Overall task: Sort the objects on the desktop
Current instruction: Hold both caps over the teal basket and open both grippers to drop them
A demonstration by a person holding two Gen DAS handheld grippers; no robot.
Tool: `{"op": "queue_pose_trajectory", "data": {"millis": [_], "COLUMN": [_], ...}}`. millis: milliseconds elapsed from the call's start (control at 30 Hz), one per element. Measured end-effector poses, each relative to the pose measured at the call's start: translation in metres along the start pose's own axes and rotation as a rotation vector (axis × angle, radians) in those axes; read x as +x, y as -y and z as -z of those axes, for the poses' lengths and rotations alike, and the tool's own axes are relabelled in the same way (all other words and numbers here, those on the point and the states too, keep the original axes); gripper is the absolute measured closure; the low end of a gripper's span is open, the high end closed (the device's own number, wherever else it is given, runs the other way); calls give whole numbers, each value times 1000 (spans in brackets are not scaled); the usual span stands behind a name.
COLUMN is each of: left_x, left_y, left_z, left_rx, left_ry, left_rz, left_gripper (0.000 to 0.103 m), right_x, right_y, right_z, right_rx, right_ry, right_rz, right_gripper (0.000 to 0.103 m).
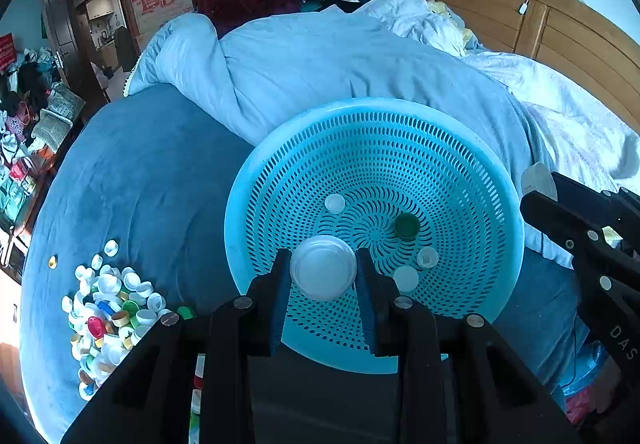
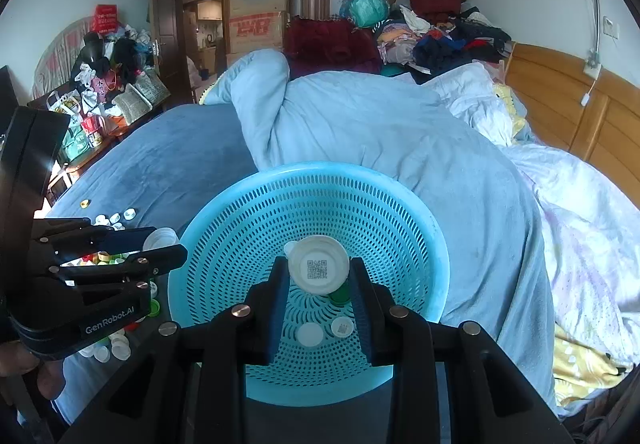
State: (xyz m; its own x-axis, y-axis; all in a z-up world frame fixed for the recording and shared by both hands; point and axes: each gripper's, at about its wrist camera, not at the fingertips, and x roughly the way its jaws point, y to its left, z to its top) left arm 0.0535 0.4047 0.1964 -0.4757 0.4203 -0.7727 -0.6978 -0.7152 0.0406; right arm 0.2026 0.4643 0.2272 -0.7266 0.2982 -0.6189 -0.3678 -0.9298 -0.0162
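Note:
My left gripper (image 1: 323,264) is shut on a round translucent white cap (image 1: 323,273) and hangs over the near side of a cyan perforated basket (image 1: 372,104). My right gripper (image 2: 319,272) is shut on a white cap printed with a QR code (image 2: 319,264), above the same basket (image 2: 312,167). On the basket floor lie a green cap (image 1: 407,225) and three white caps (image 1: 335,203). A pile of mixed bottle caps (image 1: 108,308) lies on the blue blanket left of the basket. Each gripper shows in the other's view: right gripper (image 1: 538,184), left gripper (image 2: 164,244).
The basket rests on a bed against a bunched light-blue duvet (image 1: 320,56). A lone gold cap (image 1: 53,261) lies beyond the pile. A wooden headboard (image 2: 600,116) runs along the right. Piled clothes (image 2: 440,32) and cardboard boxes (image 2: 258,20) stand at the back.

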Motion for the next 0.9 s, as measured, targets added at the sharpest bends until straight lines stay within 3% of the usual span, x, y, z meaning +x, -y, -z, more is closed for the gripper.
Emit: {"op": "queue_pose_trajectory", "data": {"millis": [767,800,833,867,900], "left_x": [4,4,4,2,0], "left_y": [7,8,7,7,5], "left_z": [-1,-1,0,0,1], "left_rx": [11,13,13,10,6], "left_ry": [1,2,6,20,33], "left_rz": [2,-2,-13,-31,-42], "left_gripper": [75,65,53,48,45], "right_x": [3,2,1,-1,-5], "right_y": [7,8,9,9,9], "right_z": [6,7,7,7,7], "right_rx": [6,4,5,6,4], "right_ry": [-1,5,12,27,55], "right_rz": [1,20,31,35,47], "right_gripper": [70,65,37,11,6]}}
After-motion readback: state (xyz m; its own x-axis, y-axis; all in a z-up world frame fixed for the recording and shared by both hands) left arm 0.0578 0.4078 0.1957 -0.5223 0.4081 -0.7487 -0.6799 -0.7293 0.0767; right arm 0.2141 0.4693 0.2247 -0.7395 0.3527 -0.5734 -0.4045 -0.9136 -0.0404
